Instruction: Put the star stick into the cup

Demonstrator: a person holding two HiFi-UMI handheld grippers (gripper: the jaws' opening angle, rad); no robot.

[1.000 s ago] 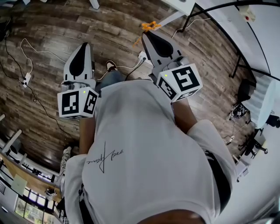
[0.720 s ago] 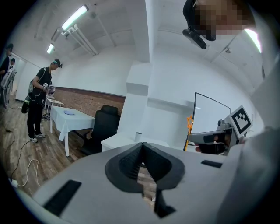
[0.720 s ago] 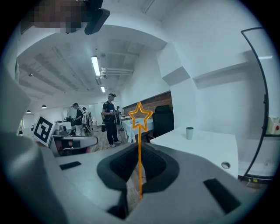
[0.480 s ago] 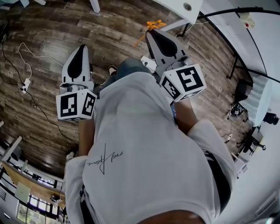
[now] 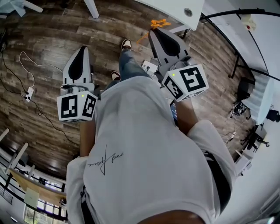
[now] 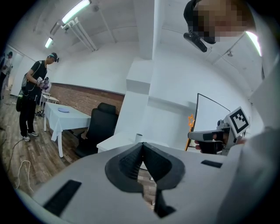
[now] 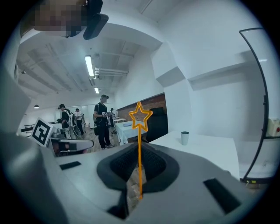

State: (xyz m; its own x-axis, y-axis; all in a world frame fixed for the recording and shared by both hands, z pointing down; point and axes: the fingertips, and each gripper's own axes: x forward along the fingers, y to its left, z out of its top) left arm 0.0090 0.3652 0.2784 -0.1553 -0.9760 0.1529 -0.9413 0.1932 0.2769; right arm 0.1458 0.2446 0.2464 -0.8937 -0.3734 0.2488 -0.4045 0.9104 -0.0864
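The orange star stick (image 7: 140, 131) stands upright between the jaws of my right gripper (image 7: 139, 153), which is shut on its stem. In the head view the star (image 5: 159, 22) pokes out past the right gripper (image 5: 155, 31). The grey cup (image 7: 185, 138) stands on a white table (image 7: 210, 153) ahead and to the right, well apart from the stick. From above, the cup (image 5: 188, 12) shows near that table's corner. My left gripper (image 5: 82, 48) is held level beside the right one. In the left gripper view its jaws (image 6: 142, 148) are shut with nothing between them.
I stand on a wooden floor (image 5: 43, 39) with cables (image 5: 27, 87) lying at the left. A black-framed board (image 5: 238, 48) stands at the right. A black chair (image 6: 99, 127) and a clothed table (image 6: 65, 117) are to the left. Several people (image 7: 103, 120) stand farther off.
The person has stepped forward, one leg now out in front. The white table with the cup has come into the head view's top edge, and both grippers rose slightly in the picture.
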